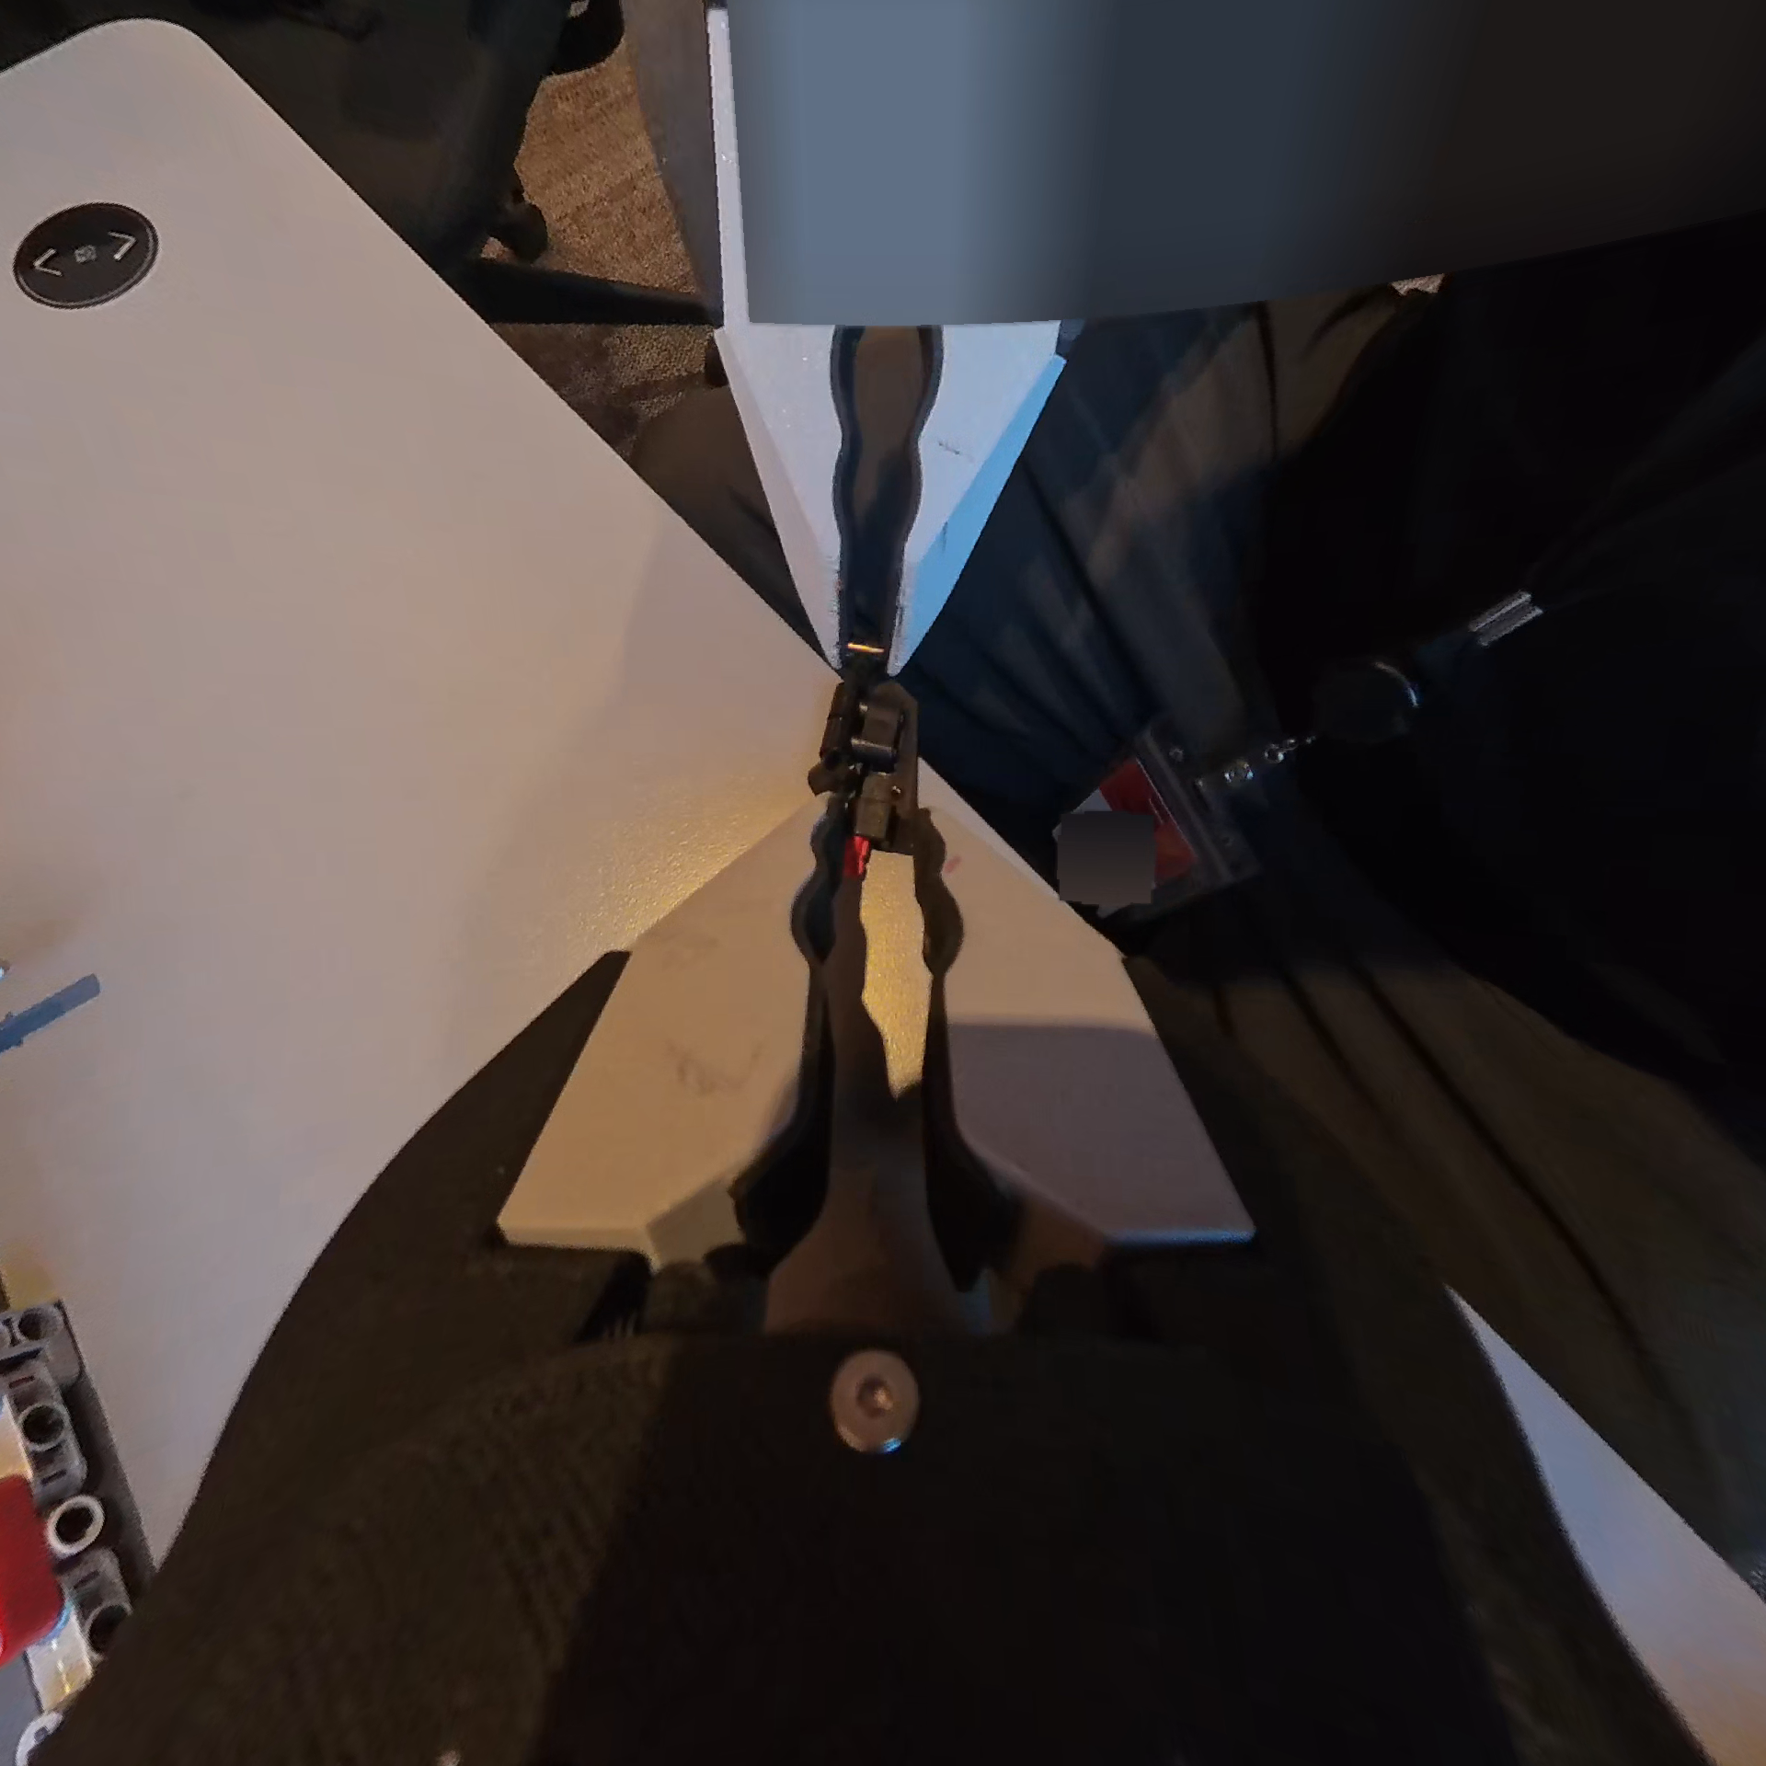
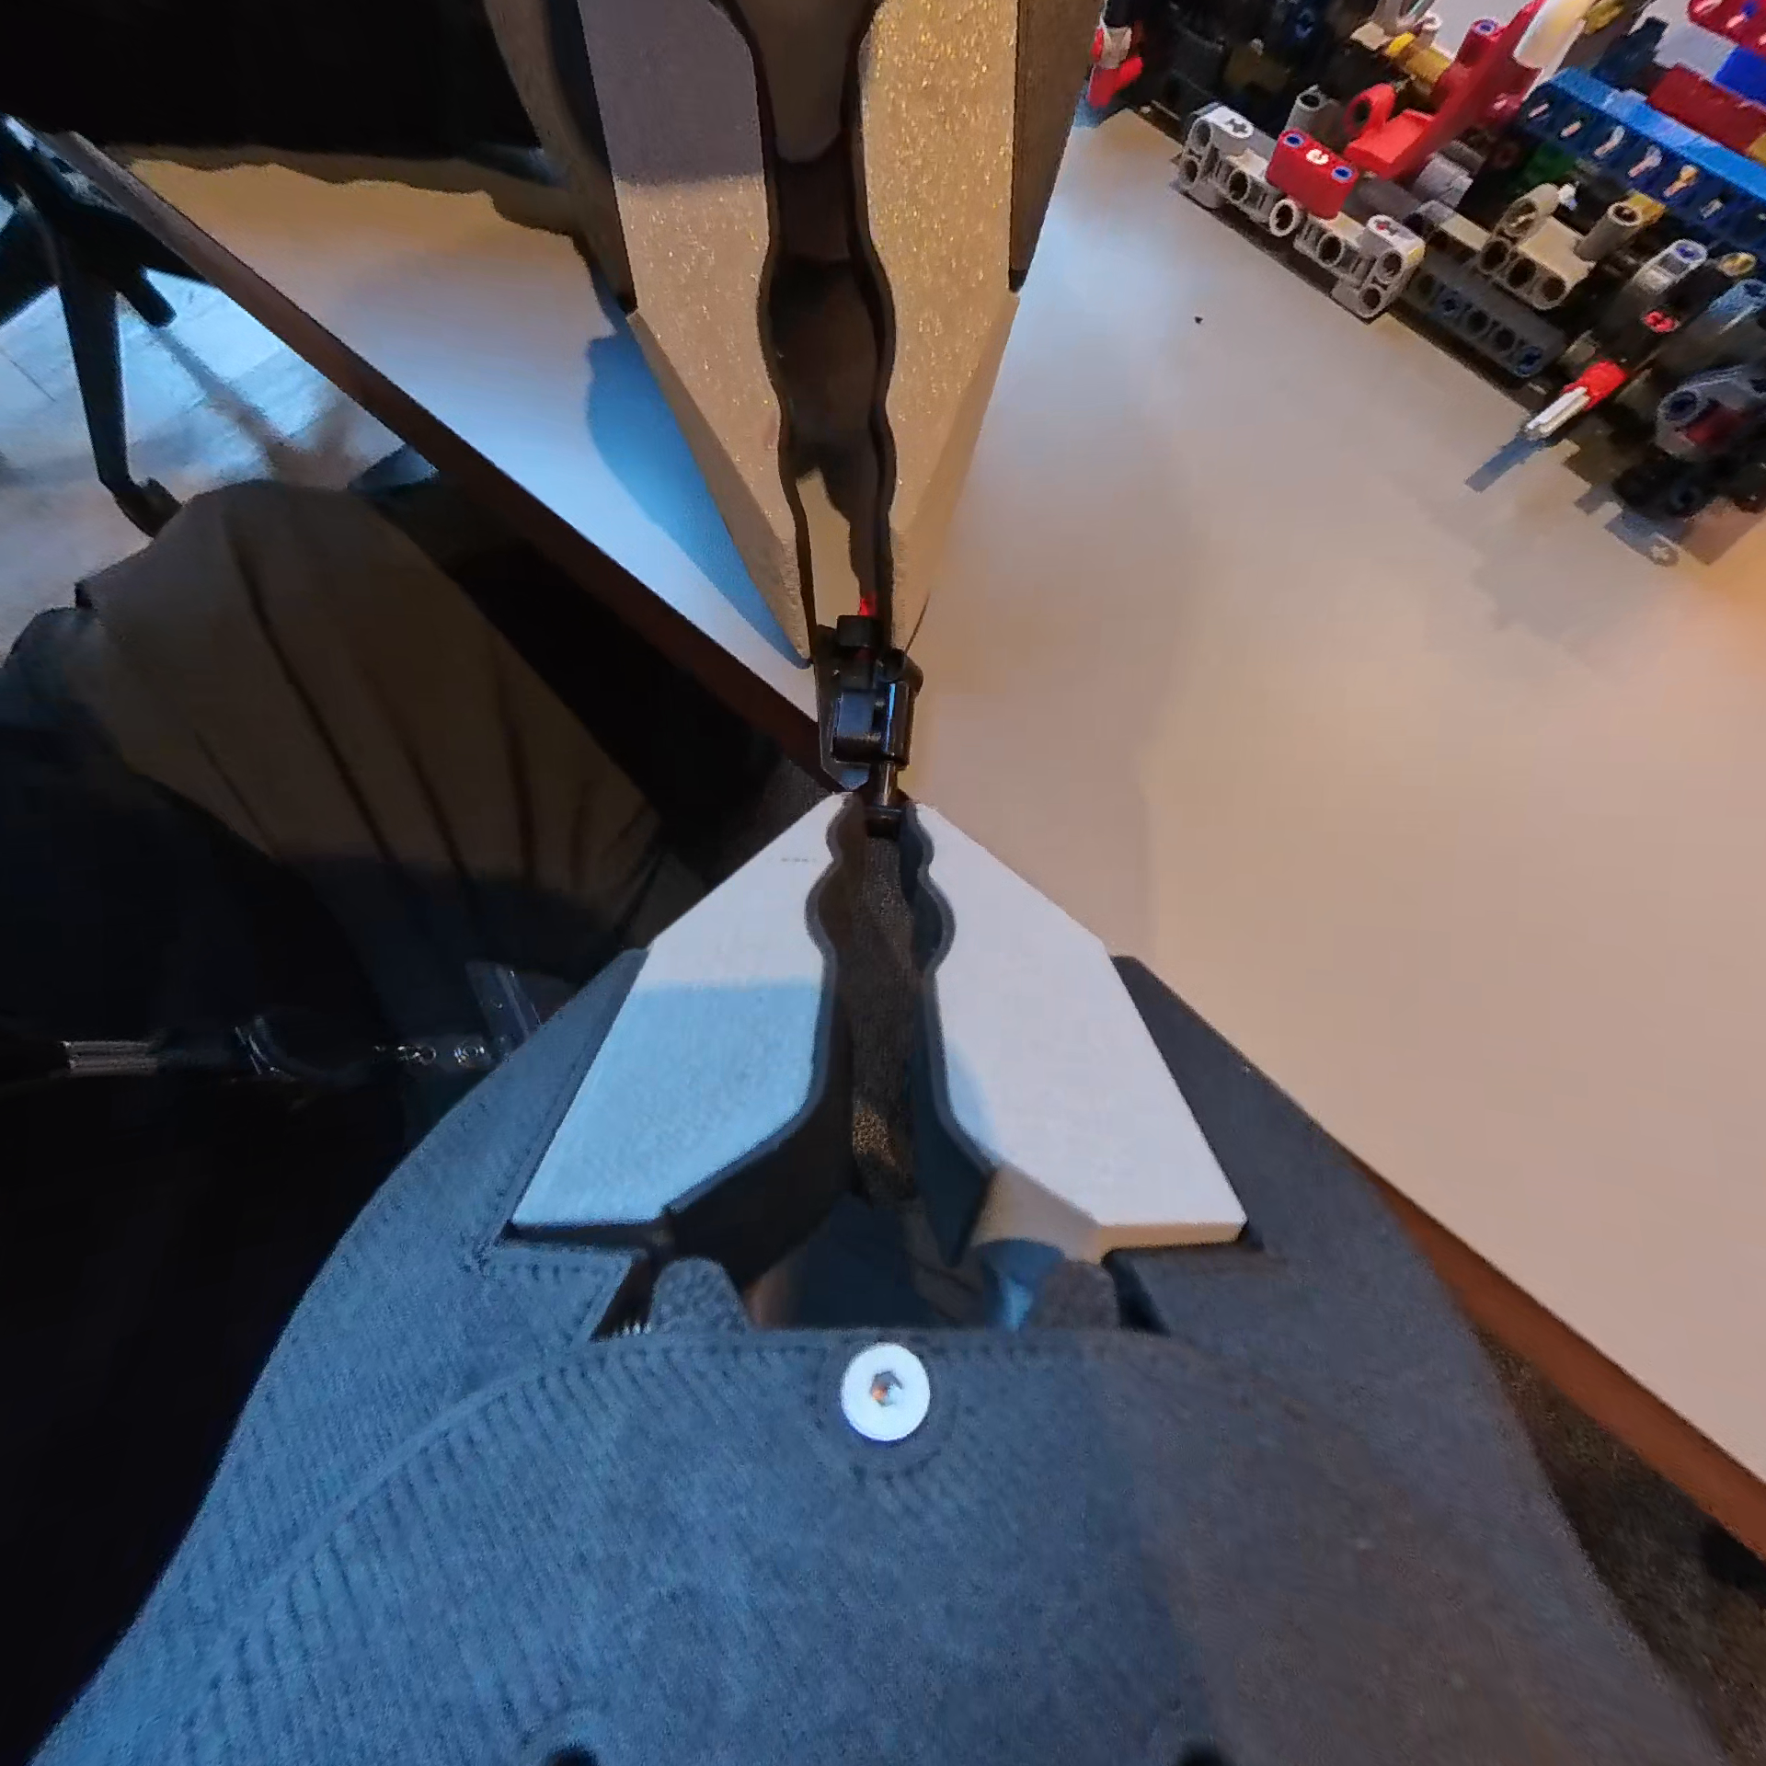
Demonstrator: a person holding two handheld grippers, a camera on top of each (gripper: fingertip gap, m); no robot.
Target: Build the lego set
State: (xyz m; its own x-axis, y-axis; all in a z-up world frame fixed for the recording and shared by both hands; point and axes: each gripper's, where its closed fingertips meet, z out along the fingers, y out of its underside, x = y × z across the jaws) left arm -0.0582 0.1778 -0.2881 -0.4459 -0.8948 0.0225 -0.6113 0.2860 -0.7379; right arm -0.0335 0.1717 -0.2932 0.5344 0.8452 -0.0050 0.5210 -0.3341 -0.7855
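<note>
**Two grippers meet tip to tip on a small black Lego assembly**

A small black Lego connector assembly (image 1: 865, 741) of stubby jointed pieces hangs in the air over the near edge of the white table (image 1: 334, 669), held between the two tools. In the left wrist view its lower black piece with a small red pin (image 1: 857, 853) sits pinched at the fingertips of the left gripper (image 1: 874, 822), whose white wedge-shaped fingers (image 1: 669, 1080) are clamped on it. The right gripper (image 1: 868, 659) reaches in from above in that view, tips nearly touching the top of the assembly.

In the right wrist view the right gripper (image 2: 879, 812) has its fingers drawn together on a thin black axle end (image 2: 881, 798) projecting from the black assembly (image 2: 865, 702); the contact point is tiny and dark, so the grasp appears firm but cannot be confirmed exactly. The left gripper (image 2: 855, 621) comes down from the top of that view, closed on the far end.

Well apart, toward the far side of the table (image 2: 1242, 764), stands a large multicoloured Lego build (image 2: 1491, 201) of grey, black, red and blue beams. A loose blue axle (image 1: 48, 1013) lies on the table at the left. A person's dark clothing (image 1: 1433, 669) fills the space beyond the table edge.
</note>
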